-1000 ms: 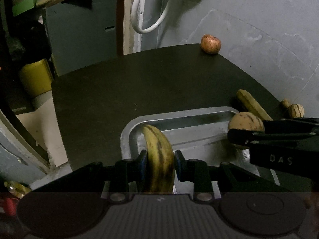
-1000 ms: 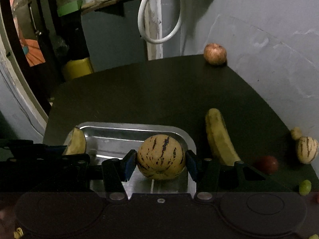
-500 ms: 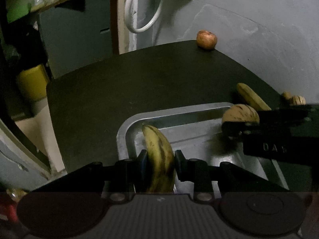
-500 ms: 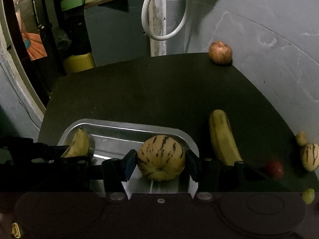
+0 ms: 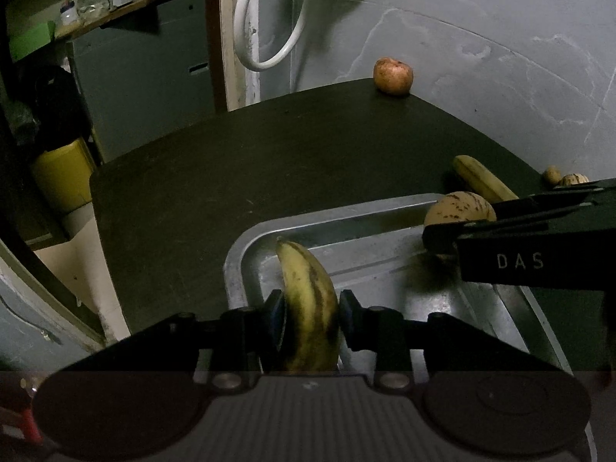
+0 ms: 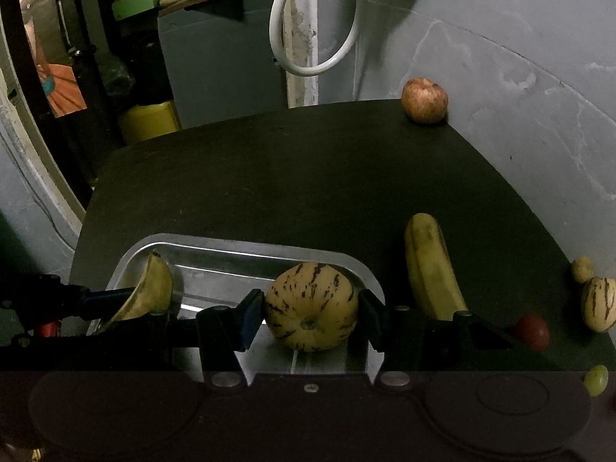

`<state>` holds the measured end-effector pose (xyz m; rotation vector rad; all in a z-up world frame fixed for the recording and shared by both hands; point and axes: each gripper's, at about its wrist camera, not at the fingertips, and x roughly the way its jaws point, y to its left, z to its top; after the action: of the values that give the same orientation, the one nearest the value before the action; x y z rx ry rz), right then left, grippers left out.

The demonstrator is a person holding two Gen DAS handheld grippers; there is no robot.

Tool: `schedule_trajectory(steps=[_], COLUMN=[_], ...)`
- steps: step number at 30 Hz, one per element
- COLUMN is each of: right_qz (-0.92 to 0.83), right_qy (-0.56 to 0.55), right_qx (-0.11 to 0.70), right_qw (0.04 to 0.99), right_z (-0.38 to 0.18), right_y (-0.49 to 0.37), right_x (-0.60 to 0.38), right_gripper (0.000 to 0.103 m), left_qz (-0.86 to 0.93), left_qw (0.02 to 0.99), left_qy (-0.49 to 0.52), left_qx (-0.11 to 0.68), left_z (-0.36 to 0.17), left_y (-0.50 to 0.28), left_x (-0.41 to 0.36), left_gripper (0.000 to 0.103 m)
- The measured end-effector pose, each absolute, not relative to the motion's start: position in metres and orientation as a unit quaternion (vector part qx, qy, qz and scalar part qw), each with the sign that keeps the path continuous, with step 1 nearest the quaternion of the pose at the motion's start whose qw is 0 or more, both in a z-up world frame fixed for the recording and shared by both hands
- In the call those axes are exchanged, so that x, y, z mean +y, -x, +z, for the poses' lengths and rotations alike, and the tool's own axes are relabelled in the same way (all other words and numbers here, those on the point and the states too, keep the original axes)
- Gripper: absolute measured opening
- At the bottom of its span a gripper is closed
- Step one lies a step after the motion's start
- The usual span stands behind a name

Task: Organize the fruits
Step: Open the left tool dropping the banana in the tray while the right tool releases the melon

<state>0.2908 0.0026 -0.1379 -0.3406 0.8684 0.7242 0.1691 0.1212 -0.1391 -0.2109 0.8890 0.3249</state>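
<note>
Currently left gripper (image 5: pixel 310 310) jaws opening around banana (image 5: pixel 308 308) – long axis along fingers, tip over tray (image 5: pixel 246 246). Right gripper (image 6: pixel 311 313) clamps striped melon (image 6: pixel 311 306) (above tray's right end).

Both views are dim and grainy. The metal tray (image 6: pixel 215 248) catches soft glare, while the dark tabletop (image 5: pixel 269 161) swallows detail. Fisheye distortion bends the grey wall (image 6: pixel 519 88), corners vignette to black, and the left-hand background sinks into shadow.
</note>
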Motion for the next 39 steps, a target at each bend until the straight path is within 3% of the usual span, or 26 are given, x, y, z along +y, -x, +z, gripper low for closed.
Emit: schedule_trajectory(steps=[9, 20, 24, 31, 39], right_qz=[0.336, 0.338, 0.335, 0.327, 0.289], right_qy=[0.15, 0.114, 0.086, 0.06, 0.024], right_qx=[0.409, 0.383, 0.373, 0.36, 0.348], right_qw=[0.835, 0.852, 0.861, 0.872, 0.891], right_z=[-0.134, -0.096, -0.075, -0.049, -0.024], right_y=[-0.294, -0.293, -0.287, -0.263, -0.229], right_x=[0.0, -0.017, -0.041, -0.099, -0.175], right_gripper=[0.059, 0.079, 0.091, 0.098, 0.102], left_qz=[0.153, 0.158, 0.164, 0.156, 0.14], left_qw=[0.89, 0.896, 0.902, 0.909, 0.907], left_qy=[0.094, 0.092, 0.093, 0.118, 0.146], left_qx=[0.419, 0.404, 0.389, 0.368, 0.37], left_z=[-0.134, -0.117, -0.103, -0.083, -0.059], left_y=[-0.165, -0.159, -0.151, -0.138, -0.117], left_x=[0.118, 0.11, 0.104, 0.088, 0.064], left_gripper=[0.06, 0.073, 0.086, 0.097, 0.102])
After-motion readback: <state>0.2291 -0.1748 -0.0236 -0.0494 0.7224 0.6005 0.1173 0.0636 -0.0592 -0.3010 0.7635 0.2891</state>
